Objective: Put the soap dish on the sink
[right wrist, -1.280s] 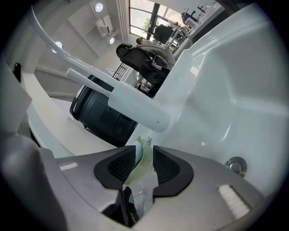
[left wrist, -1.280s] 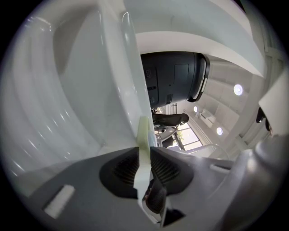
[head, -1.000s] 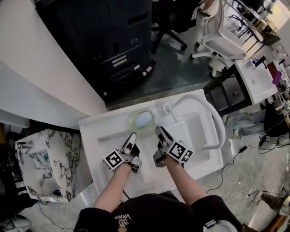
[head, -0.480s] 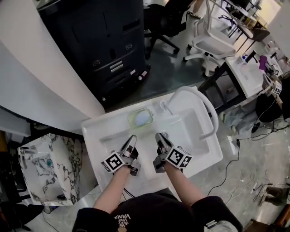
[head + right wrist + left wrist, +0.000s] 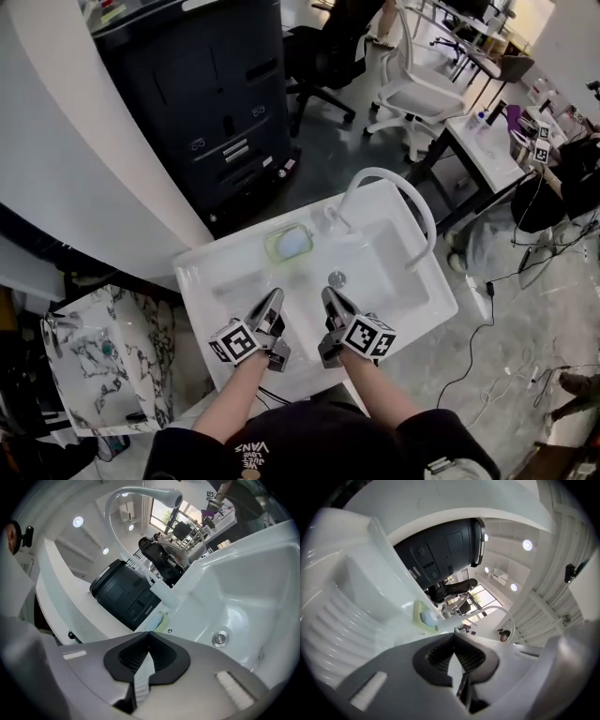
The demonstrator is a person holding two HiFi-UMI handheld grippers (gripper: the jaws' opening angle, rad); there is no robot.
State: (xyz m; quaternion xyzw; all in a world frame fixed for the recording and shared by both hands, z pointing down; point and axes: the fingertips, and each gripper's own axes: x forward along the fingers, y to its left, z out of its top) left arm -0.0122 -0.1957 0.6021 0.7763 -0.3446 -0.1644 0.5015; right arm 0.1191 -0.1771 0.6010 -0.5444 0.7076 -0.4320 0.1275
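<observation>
A pale green soap dish (image 5: 288, 244) holding a light blue soap sits on the back rim of the white sink (image 5: 202, 267), left of the faucet base. It also shows in the left gripper view (image 5: 424, 618) and the right gripper view (image 5: 159, 620). My left gripper (image 5: 275, 296) hovers over the sink's near part, jaws closing to shut, nothing between them (image 5: 453, 633). My right gripper (image 5: 328, 293) is beside it, also closing to shut and empty (image 5: 149, 632). Both stand well short of the dish.
A curved white faucet (image 5: 394, 183) arches over the basin, with the drain (image 5: 337, 278) just ahead of my right gripper. A dark cabinet (image 5: 216, 103) stands behind the sink. A marble-patterned basin (image 5: 94, 356) sits at left; a white chair (image 5: 412, 94) and desk (image 5: 487, 141) at right.
Both grippers have drawn back from the soap dish toward the sink's near edge. The right jaws went from wide open to shut. The dish stays on the rim.
</observation>
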